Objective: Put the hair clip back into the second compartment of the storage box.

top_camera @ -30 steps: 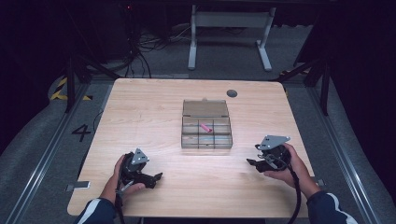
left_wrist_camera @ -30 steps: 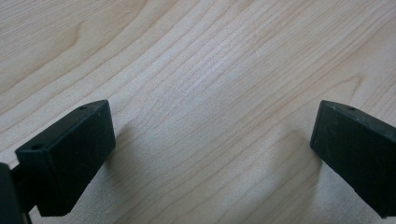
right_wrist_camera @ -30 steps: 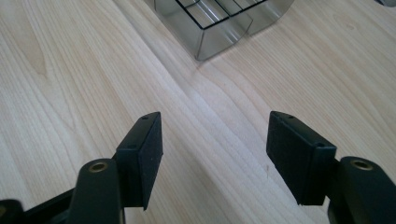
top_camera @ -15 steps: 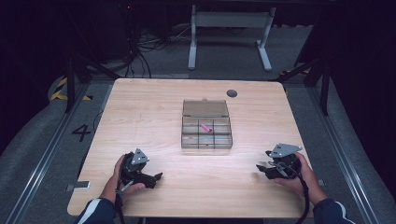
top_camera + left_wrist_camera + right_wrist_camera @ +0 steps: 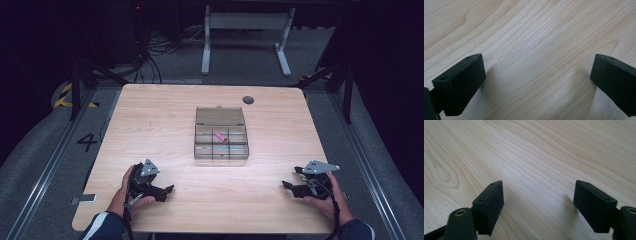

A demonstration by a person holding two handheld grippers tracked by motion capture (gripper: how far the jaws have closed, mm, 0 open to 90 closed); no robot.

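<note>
Both claws rest empty and wide on the wooden surface [image 5: 160, 125]; the right claw [image 5: 289, 189] has just been opening, nothing between its jaws. Keep the left claw [image 5: 167, 191] level, both well apart from the clear compartment box [image 5: 220, 140] holding the pink piece [image 5: 220, 137].

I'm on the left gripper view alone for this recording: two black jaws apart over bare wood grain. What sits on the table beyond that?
Observer: A clear compartment box lies mid-table, apart from both grippers.
Operator: Anything in the box?
Observer: A small pink item lies in one of its middle compartments; too small to identify.
Operator: Where is the right gripper?
Observer: The right gripper rests low near the table's near right edge. Its jaws have just been opening and stand apart over bare wood, nothing between them.
Operator: And mine from above?
Observer: The left gripper sits near the near left edge, pointing right.
</note>
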